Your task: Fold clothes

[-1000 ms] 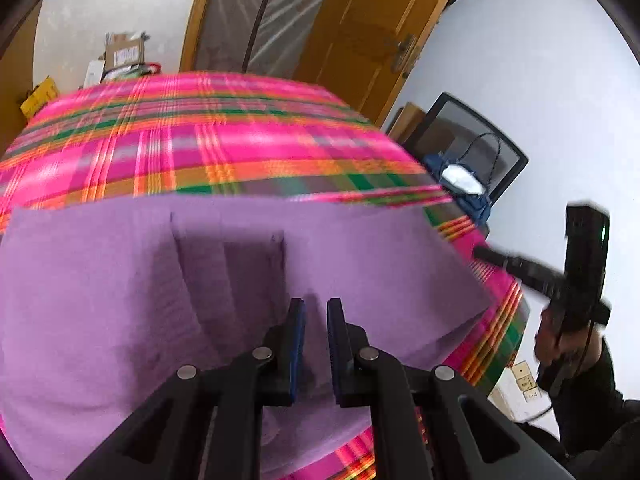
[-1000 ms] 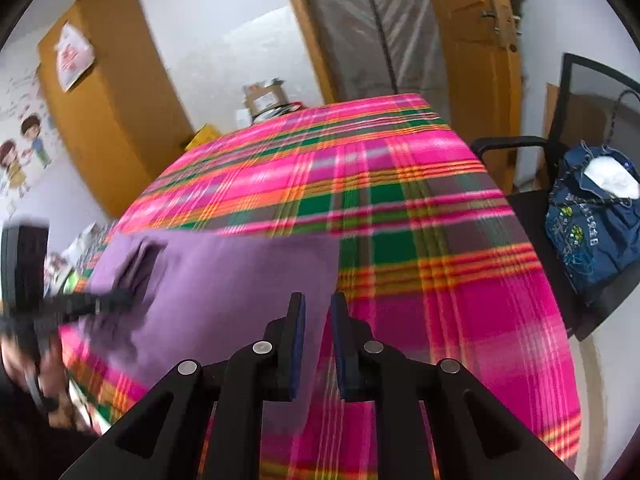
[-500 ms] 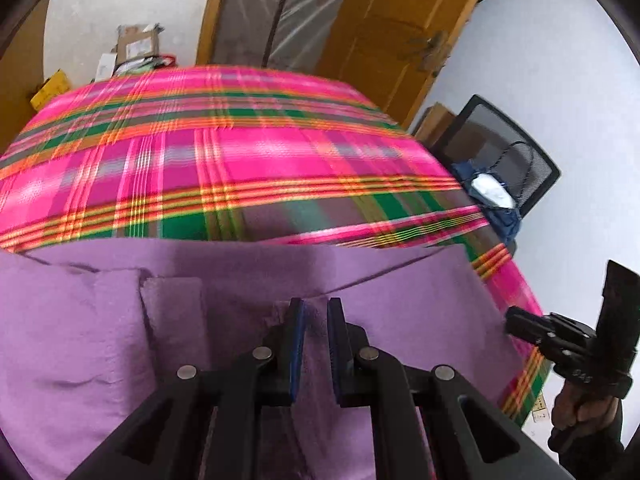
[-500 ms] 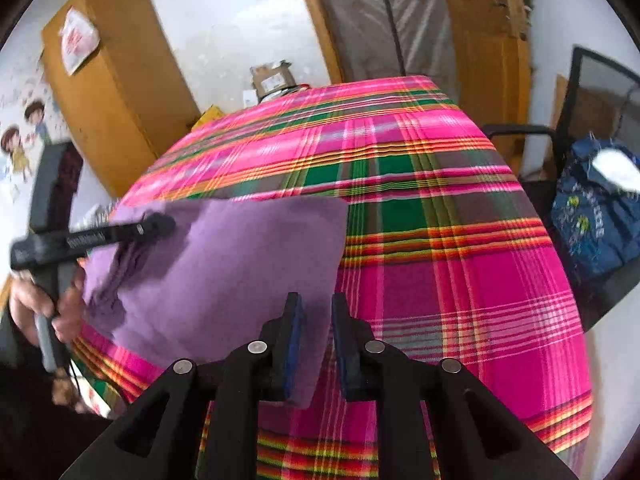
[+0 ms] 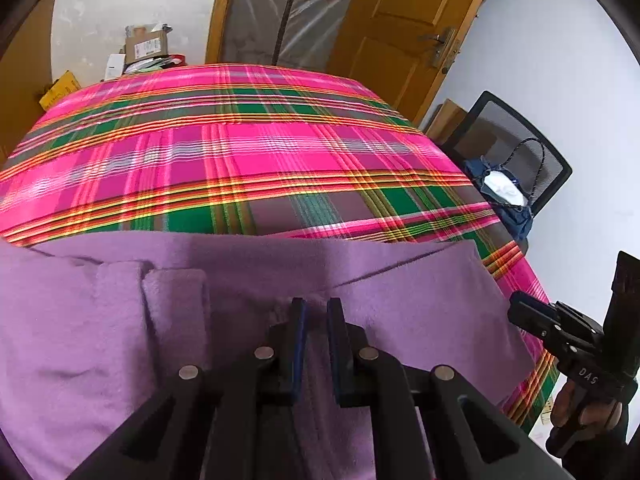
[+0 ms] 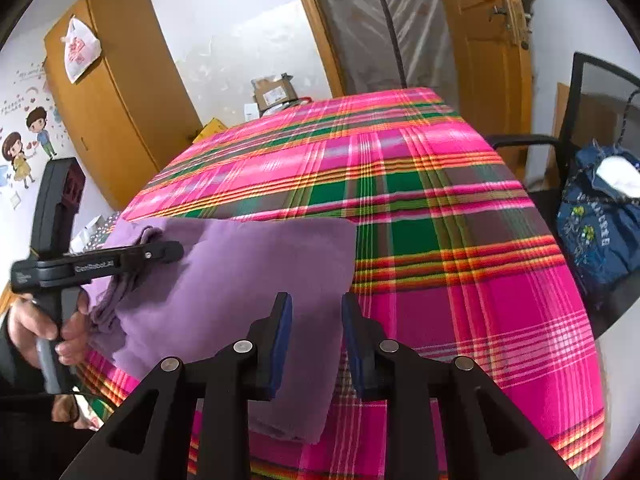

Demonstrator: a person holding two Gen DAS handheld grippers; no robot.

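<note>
- A soft purple fleece garment (image 5: 420,300) lies at the near edge of a table draped in a pink, green and orange plaid cloth (image 5: 248,152); seen from the right wrist, the garment (image 6: 256,272) fills the cloth's 8 o'clock corner.
- Its near part is doubled over, with a fold line running toward 2 o'clock and two small flaps standing at 10 o'clock in the left wrist view.
- The left gripper (image 5: 316,312) sits over the garment's middle, blue-padded jaws drawn close, with fleece bunched between them; from the right wrist view the left gripper (image 6: 170,250) has its tip on gathered fabric at the garment's 9 o'clock end.
- A hand (image 6: 60,332) wraps that gripper's handle.
- The right gripper (image 6: 316,308) hovers over the garment's right edge, jaws parted wide, holding nothing; in the left wrist view the right gripper (image 5: 520,314) sits at 4 o'clock, just beside the garment's right corner.
- A black mesh chair (image 5: 516,152) carrying a dark blue bag (image 6: 596,232) stands off the table at 3 o'clock.
- An orange wooden door (image 5: 404,32) and an orange wardrobe (image 6: 116,92) stand beyond the table.
</note>
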